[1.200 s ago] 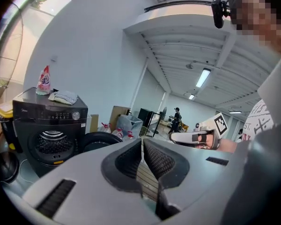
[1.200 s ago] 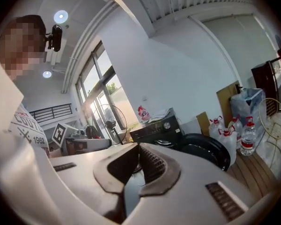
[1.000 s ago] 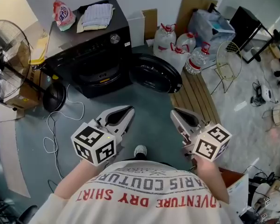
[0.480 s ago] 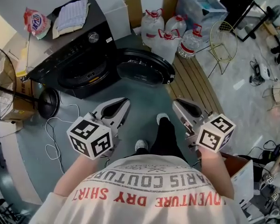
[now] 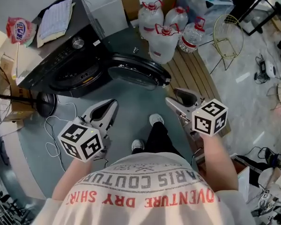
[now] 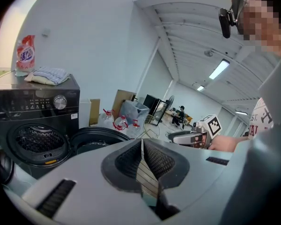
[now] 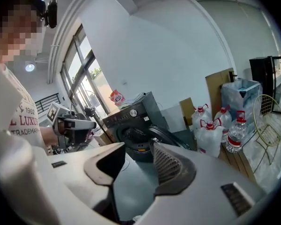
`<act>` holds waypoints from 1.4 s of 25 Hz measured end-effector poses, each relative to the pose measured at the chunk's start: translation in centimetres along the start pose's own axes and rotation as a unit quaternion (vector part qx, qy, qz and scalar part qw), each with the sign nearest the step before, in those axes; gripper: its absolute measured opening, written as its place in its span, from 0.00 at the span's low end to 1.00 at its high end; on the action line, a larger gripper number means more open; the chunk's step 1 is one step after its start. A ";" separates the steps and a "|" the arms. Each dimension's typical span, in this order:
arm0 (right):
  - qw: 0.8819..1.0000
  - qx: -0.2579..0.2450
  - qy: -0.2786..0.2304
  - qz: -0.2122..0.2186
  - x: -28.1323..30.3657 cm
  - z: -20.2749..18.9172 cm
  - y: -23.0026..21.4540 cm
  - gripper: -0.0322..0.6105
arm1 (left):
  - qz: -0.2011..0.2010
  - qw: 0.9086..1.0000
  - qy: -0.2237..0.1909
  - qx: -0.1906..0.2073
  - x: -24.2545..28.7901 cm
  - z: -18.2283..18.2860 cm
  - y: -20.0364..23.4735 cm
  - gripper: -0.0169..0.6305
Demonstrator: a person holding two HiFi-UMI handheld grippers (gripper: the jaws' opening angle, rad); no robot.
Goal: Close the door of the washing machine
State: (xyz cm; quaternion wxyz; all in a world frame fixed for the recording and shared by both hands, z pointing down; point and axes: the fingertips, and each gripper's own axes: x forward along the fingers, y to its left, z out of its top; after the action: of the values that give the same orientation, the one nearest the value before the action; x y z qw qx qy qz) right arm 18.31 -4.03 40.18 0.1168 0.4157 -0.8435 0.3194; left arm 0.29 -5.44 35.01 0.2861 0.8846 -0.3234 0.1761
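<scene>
The black washing machine (image 5: 61,55) stands at the upper left, and its round door (image 5: 136,74) hangs swung open to the right of the drum mouth (image 5: 79,76). My left gripper (image 5: 111,104) is shut and empty, below the drum and well short of it. My right gripper (image 5: 180,95) hovers below the door's right end, apart from it. Its jaws have just been opening, with nothing between them. The left gripper view shows its shut jaws (image 6: 141,142) with the washer (image 6: 35,121) beyond. The right gripper view shows its open jaws (image 7: 138,149) aimed toward the door (image 7: 166,135).
Three large water bottles (image 5: 164,32) stand on a wooden pallet (image 5: 192,74) right of the door. A floor fan (image 5: 44,104) and a loose cable (image 5: 54,135) lie left of the washer. A towel (image 5: 54,15) and a detergent bag (image 5: 21,29) sit on top. The person's feet (image 5: 154,121) are between the grippers.
The person has stepped toward the washer, and both grippers have come forward and lower. The right gripper's jaws were shut before and now stand apart.
</scene>
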 end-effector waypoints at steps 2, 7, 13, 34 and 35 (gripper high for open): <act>1.000 -0.006 0.018 0.006 1.3 -0.2 -2.2 0.38 | 0.009 1.000 0.004 -0.006 1.0 0.3 0.5 0.09; 0.996 -0.051 0.080 0.004 4.8 -1.7 -7.5 0.48 | 0.040 0.999 0.014 -0.027 2.9 0.6 2.0 0.09; 0.963 -0.181 0.201 0.000 8.7 -5.1 -12.5 0.51 | 0.077 0.996 0.003 -0.055 4.3 2.3 3.8 0.09; 0.874 -0.350 0.334 0.054 18.6 -11.1 -21.2 0.28 | 0.208 0.968 0.014 -0.141 4.7 0.4 9.8 0.09; 0.870 -0.355 0.336 0.060 18.6 -11.2 -21.1 0.26 | 0.212 0.967 0.012 -0.143 4.6 0.4 9.9 0.09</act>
State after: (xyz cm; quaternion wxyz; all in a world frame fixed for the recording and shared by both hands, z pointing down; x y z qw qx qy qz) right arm 22.24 -18.02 66.69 0.5134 0.1626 -0.8332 0.1255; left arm -2.96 -14.11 40.88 0.3692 0.7435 -0.5220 0.1957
